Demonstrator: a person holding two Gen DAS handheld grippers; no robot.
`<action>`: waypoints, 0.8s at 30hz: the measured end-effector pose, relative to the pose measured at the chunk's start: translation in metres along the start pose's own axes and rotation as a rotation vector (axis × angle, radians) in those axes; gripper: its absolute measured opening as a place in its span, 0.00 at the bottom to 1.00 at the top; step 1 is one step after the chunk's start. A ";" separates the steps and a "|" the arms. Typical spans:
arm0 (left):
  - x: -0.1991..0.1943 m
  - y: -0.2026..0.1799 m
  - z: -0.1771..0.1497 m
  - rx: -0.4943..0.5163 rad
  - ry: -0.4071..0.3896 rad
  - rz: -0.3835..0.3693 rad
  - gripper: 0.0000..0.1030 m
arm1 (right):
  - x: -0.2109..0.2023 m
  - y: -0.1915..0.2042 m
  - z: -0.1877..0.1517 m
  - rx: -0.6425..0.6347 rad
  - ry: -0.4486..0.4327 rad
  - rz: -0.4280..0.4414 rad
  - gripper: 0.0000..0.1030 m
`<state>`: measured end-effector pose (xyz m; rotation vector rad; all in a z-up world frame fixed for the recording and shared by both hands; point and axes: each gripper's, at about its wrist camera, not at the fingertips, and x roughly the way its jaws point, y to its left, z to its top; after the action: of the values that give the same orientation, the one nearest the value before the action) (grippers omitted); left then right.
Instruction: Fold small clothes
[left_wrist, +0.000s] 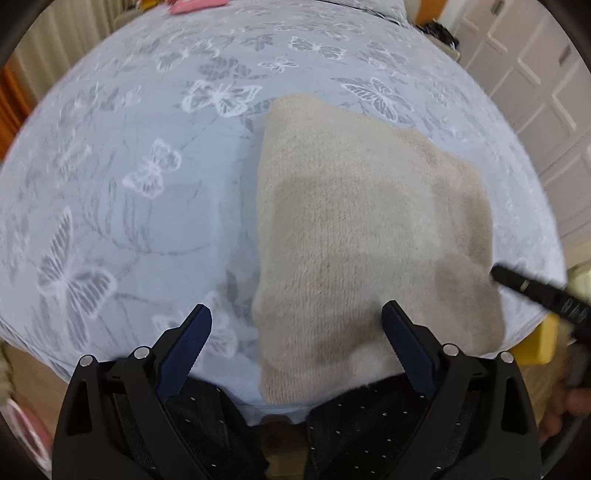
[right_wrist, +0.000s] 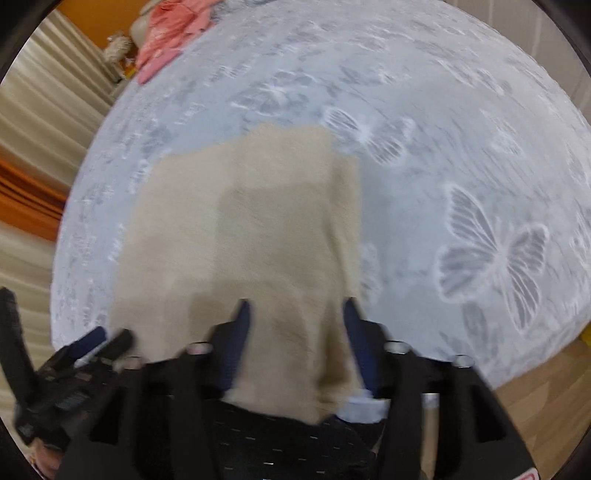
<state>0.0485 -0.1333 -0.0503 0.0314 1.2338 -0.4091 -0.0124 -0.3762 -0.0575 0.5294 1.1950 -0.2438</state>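
Observation:
A beige knit garment lies folded flat on the bed, near its front edge. My left gripper hovers open over the garment's near left corner, with one fingertip over the bedspread and the other over the knit. My right gripper stands open over the garment near its front right edge, with the cloth lying between its fingers and not pinched. The view is blurred. A tip of the right gripper shows at the garment's right edge in the left wrist view, and the left gripper shows at the lower left in the right wrist view.
A pale blue bedspread with white butterflies covers the bed. Pink clothes lie at its far corner. White wardrobe doors stand to the right, curtains to the left. A person's dark dotted trousers press against the bed's front edge.

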 end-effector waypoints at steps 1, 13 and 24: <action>0.002 0.007 0.000 -0.038 0.009 -0.031 0.90 | 0.004 -0.005 -0.001 0.011 0.019 -0.004 0.56; 0.067 0.046 0.038 -0.336 0.139 -0.299 0.75 | 0.066 0.001 0.032 0.088 0.100 0.145 0.33; -0.030 0.052 0.071 -0.158 -0.132 -0.192 0.20 | -0.004 0.043 0.051 -0.059 -0.105 0.225 0.37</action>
<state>0.1218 -0.0939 -0.0081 -0.2472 1.1393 -0.4716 0.0471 -0.3656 -0.0287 0.5871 1.0276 -0.0431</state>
